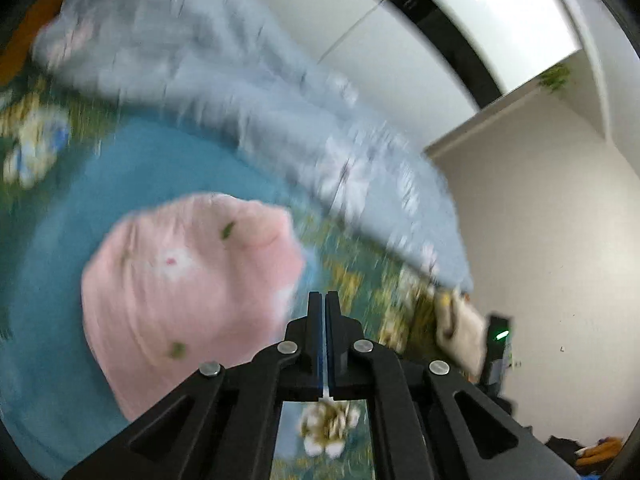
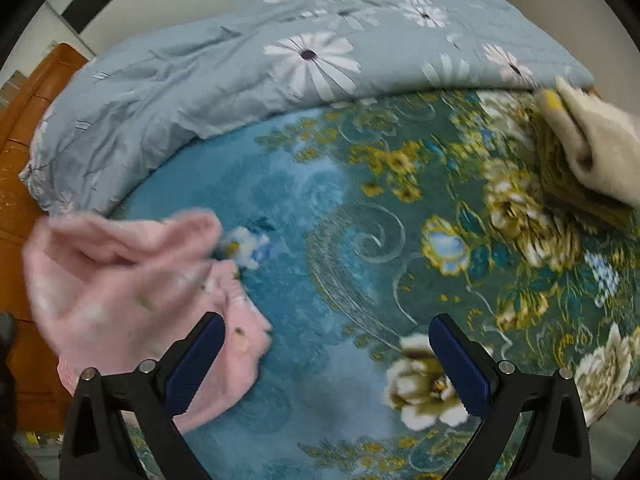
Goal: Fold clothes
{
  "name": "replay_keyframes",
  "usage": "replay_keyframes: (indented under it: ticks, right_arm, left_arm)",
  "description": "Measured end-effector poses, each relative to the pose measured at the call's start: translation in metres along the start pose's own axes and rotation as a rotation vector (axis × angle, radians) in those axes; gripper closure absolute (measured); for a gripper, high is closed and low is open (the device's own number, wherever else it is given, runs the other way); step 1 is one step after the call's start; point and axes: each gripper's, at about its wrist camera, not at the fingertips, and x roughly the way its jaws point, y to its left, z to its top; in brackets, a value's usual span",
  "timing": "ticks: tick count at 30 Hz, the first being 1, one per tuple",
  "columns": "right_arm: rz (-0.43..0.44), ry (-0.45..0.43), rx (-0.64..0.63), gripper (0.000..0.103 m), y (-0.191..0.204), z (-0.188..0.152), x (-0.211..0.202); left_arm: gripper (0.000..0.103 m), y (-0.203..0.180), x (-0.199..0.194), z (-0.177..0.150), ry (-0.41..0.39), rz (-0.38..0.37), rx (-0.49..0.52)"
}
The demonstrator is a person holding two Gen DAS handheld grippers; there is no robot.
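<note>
The pink garment [image 2: 132,288] lies bunched on the floral blanket [image 2: 400,240], to the left of my right gripper [image 2: 326,364], whose jaws stand wide apart. My left gripper [image 1: 324,344] is nearer it, jaws pressed together on nothing I can see.

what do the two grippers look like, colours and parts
Both are matte black plastic with angular linkage arms that have triangular cut-outs and round silver pivot pins. The left gripper and the right gripper carry blue pads on the inner faces of their jaws. No cables, markings, sleeves or hands are visible.
</note>
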Motion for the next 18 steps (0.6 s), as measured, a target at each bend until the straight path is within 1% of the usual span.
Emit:
replay_keyframes:
  ticks: [3,10,12,15,16,18]
  right_arm:
    - [0.003,0.029,0.014,0.0,-0.014,-0.011,0.002]
    - [-0.016,0.054,0.0,0.0,-0.035,-0.022,0.005]
    - [-0.012,0.068,0.011,0.0,-0.038,-0.023,0.009]
    - [-0.001,0.087,0.015,0.0,-0.035,-0.024,0.016]
    - [0.008,0.088,0.011,0.0,-0.032,-0.024,0.018]
    - [0.018,0.091,-0.008,0.0,-0.025,-0.024,0.02]
  left_arm:
    - [0.103,0.014,0.013,-0.011,0.035,0.032,-0.053]
    - [0.103,0.047,0.042,-0.038,0.118,0.105,-0.177]
    - [0.103,0.052,0.029,-0.033,0.079,0.118,-0.193]
    - [0.103,0.072,0.011,-0.028,0.032,0.134,-0.233]
    - [0.103,0.083,0.003,-0.027,0.009,0.147,-0.263]
    - [0.103,0.101,-0.001,-0.024,-0.005,0.166,-0.305]
